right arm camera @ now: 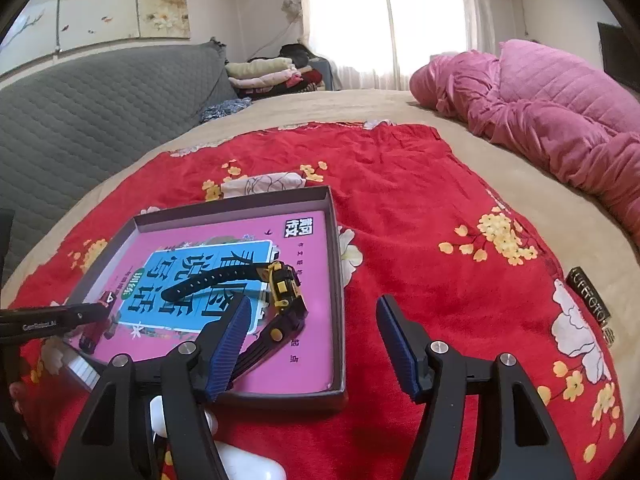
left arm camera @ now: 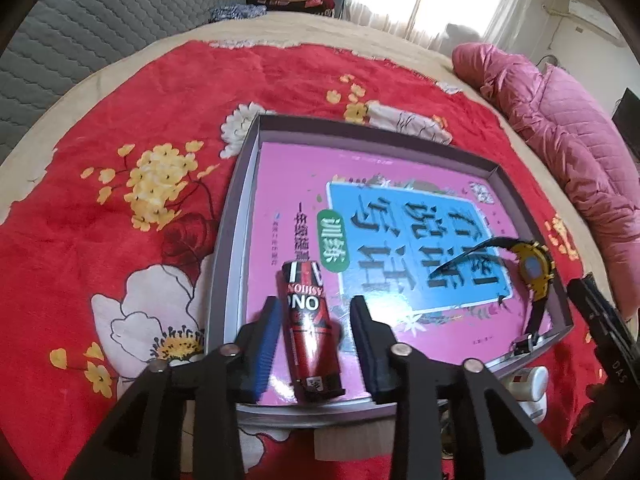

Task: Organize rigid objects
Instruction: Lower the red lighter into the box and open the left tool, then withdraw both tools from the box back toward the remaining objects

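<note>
A shallow box (left arm camera: pixel 236 216) lay on the red blanket (left arm camera: pixel 120 208) over the bed, already holding a pink book (left arm camera: pixel 288 184), a yellow watch (left arm camera: pixel 534 270) and a red can (left arm camera: pixel 310 332) lying on the book near the box's near edge. The left hand-held gripper (left arm camera: pixel 316 322) straddled the can, jaws parted and seemingly clear of it, so that item looked delivered. The right hand-held gripper (right arm camera: pixel 314 326) stood wide and empty beside the watch. A white object (right arm camera: pixel 248 460) outside the box, just below its near edge, probably remained to be put away.

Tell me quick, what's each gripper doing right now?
Left gripper: open, red can lying loose between its jaws.
Right gripper: open, holding nothing.
</note>
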`<state>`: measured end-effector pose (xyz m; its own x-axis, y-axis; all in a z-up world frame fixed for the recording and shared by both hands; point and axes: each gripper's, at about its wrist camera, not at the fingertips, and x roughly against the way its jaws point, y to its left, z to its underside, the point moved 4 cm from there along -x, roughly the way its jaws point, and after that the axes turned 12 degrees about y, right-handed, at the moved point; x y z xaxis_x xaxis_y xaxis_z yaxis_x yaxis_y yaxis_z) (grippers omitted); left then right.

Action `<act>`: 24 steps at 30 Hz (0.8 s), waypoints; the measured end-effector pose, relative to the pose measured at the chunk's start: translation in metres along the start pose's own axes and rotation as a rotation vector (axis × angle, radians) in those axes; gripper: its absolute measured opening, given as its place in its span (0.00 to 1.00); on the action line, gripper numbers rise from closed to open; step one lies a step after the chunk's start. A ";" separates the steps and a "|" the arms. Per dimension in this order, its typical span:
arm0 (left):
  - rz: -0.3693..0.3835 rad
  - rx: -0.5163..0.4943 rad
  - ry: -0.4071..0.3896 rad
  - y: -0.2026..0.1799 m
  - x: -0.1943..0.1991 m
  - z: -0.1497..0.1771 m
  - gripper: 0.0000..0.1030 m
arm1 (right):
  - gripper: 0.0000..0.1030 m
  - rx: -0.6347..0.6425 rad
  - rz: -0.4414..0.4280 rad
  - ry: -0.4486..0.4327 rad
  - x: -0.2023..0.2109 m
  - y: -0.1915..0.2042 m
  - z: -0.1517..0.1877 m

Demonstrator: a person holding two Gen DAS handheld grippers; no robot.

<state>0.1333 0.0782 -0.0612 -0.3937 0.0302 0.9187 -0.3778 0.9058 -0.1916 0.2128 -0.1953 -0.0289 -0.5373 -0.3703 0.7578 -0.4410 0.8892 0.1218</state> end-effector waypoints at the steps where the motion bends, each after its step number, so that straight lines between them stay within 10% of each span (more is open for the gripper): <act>1: 0.002 -0.004 -0.005 -0.001 0.001 0.000 0.38 | 0.65 -0.001 0.000 0.000 0.000 0.000 0.000; 24: -0.013 -0.032 -0.079 -0.010 0.028 0.002 0.50 | 0.71 0.051 -0.034 -0.022 0.006 0.017 0.000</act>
<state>0.1244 0.0692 -0.0342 -0.4547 -0.0138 0.8905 -0.3567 0.9190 -0.1679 0.2020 -0.1829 -0.0220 -0.5368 -0.4068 0.7392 -0.4953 0.8612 0.1142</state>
